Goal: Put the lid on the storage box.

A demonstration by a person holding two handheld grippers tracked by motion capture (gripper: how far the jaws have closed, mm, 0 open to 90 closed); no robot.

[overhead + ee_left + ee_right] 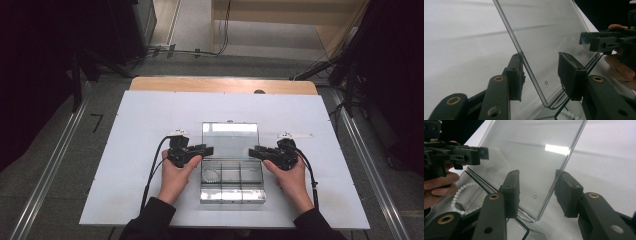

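Observation:
A clear plastic compartment box (pixel 232 187) sits on the white table top (pixel 140 150), its lid (pixel 230 140) raised and leaning back. A white bead bracelet (pixel 211 175) lies in the box's left compartment and is seen again as the bracelet (pixel 461 195) in the right gripper view. My left gripper (pixel 207 149) straddles the lid's left edge (pixel 529 72); the left gripper (pixel 544 72) is open, with a clear gap beside the thin sheet. My right gripper (pixel 254 151) straddles the lid's right edge (pixel 554 185); the right gripper (pixel 537 190) is also open around it.
The board has a wooden strip (pixel 225 85) along its far side. Metal rails (pixel 55 165) run on the floor at both sides, and cables (pixel 200 50) lie beyond the table. Dark equipment (pixel 380 65) stands at the back right.

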